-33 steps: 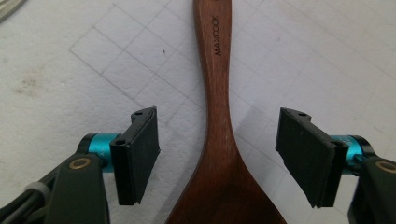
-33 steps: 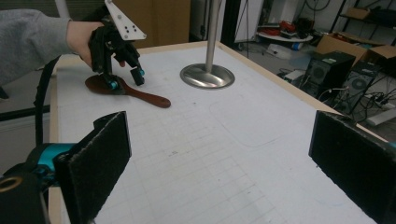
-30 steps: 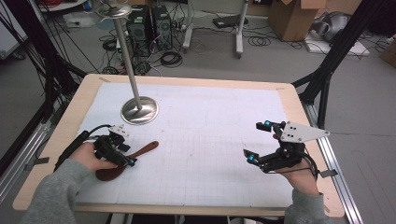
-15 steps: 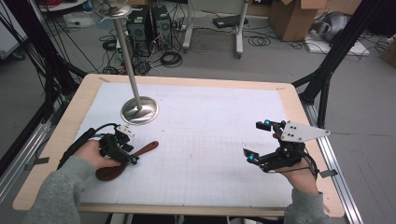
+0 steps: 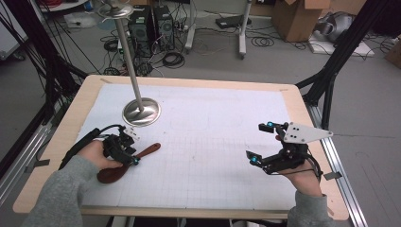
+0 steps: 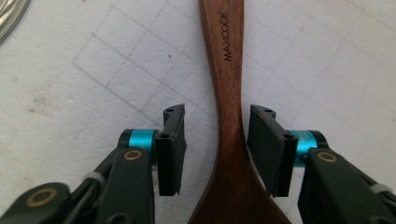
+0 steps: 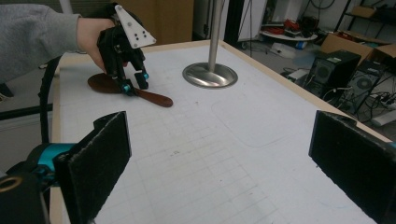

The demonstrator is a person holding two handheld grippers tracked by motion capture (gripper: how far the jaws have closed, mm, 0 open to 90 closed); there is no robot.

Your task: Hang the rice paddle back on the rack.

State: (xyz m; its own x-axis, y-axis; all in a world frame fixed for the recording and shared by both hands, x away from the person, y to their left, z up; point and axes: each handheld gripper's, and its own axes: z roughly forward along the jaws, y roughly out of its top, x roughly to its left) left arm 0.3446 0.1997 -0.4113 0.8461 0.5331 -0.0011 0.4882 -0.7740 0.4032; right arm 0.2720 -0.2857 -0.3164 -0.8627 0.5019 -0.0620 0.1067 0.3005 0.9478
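- The left gripper has been closing its jaws around the wooden spoon, whose neck lies between them, unpinched.
- The right gripper waits, jaws spread.
- Next, I'd say: squeeze, then lift.

Dark brown wooden spoon with "MAXCOOK" on the handle, lying flat on the gridded white mat, near-left side.

Robotics lab, gridded tabletop on aluminium framing, desktop computer towers and loose cables on grey floor, cardboard boxes beyond far edge
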